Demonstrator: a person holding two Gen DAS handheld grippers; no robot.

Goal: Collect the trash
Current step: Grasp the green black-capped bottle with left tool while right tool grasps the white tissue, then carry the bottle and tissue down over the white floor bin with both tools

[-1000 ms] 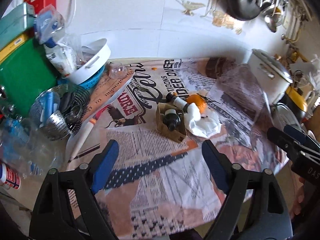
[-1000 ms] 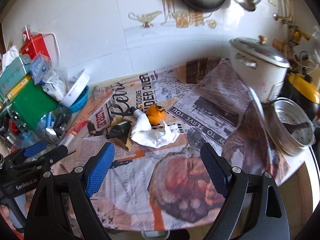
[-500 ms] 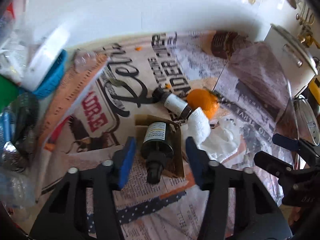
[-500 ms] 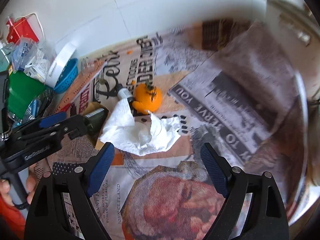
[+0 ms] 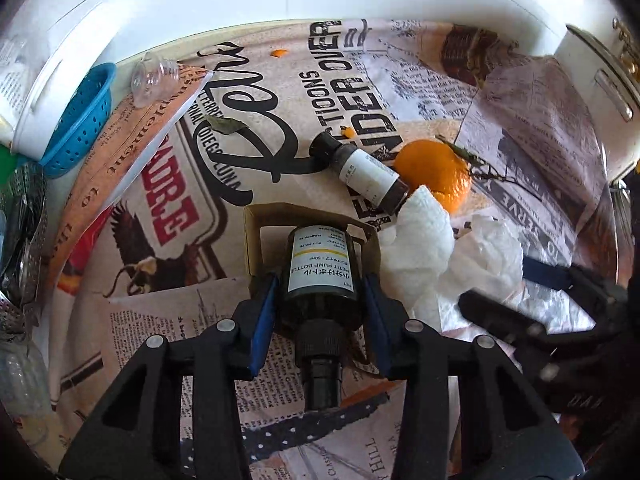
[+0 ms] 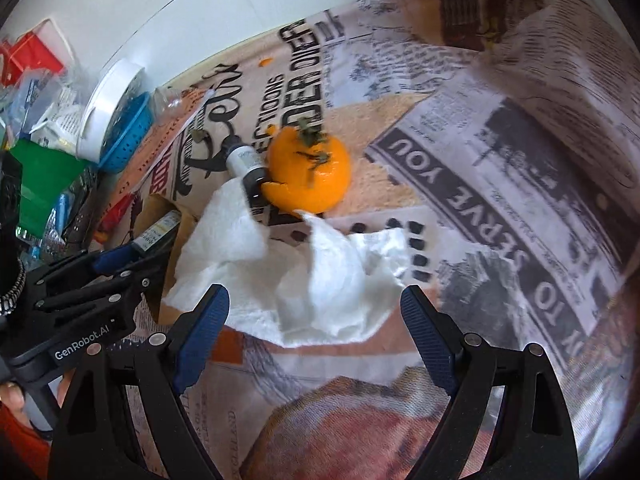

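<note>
Closing in since a second ago, the left gripper (image 5: 320, 304) now has its blue pads against both sides of the dark pump bottle (image 5: 320, 280), which lies on a brown card (image 5: 256, 236) atop the newspaper-covered table (image 5: 168, 320); earlier it hovered wide well short of it. Beyond lie a second small bottle (image 5: 362, 172) touching the orange (image 5: 436, 172). Farther right, the right gripper (image 6: 316, 340), jaws wide, has moved up to straddle the near edge of the crumpled white tissue (image 6: 304, 280).
</note>
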